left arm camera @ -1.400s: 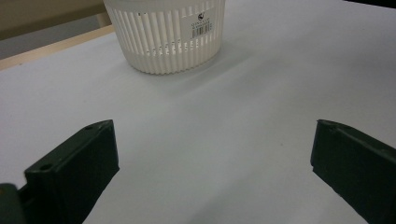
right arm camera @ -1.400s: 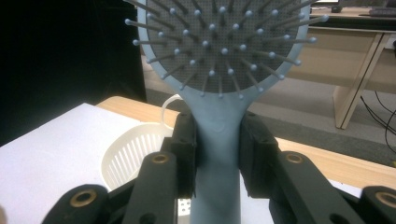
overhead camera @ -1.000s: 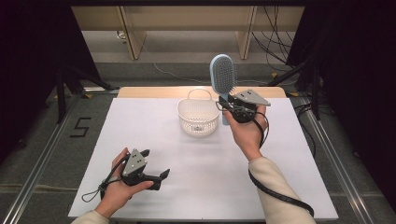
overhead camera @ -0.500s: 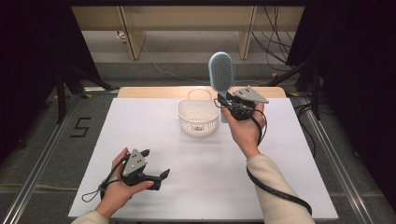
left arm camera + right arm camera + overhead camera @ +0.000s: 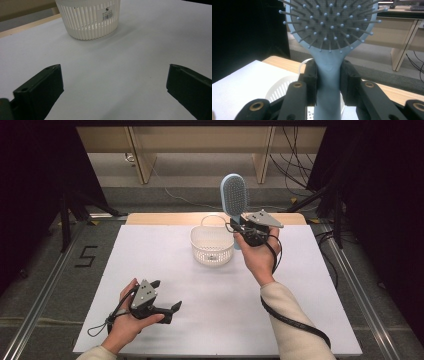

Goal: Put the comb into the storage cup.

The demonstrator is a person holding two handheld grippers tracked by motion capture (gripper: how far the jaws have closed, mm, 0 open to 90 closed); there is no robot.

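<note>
Looking from the high view, the right gripper holds the blue hairbrush upright beside the white basket, probably ready to drop it in. The left gripper rests near the table's front edge. Its own view shows jaws wide apart, holding nothing. The right gripper view shows jaws squeezing the brush handle, bristles facing the camera.

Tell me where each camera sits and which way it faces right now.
High view: above the person's side of the table, looking forward and down; both forearms, left claw and right claw show.
Left gripper view: rides the left claw, low over the table, facing the white basket; jaws wide apart.
Right gripper view: rides the right claw, facing the upright blue hairbrush it clamps.
All three views share the basket.
</note>
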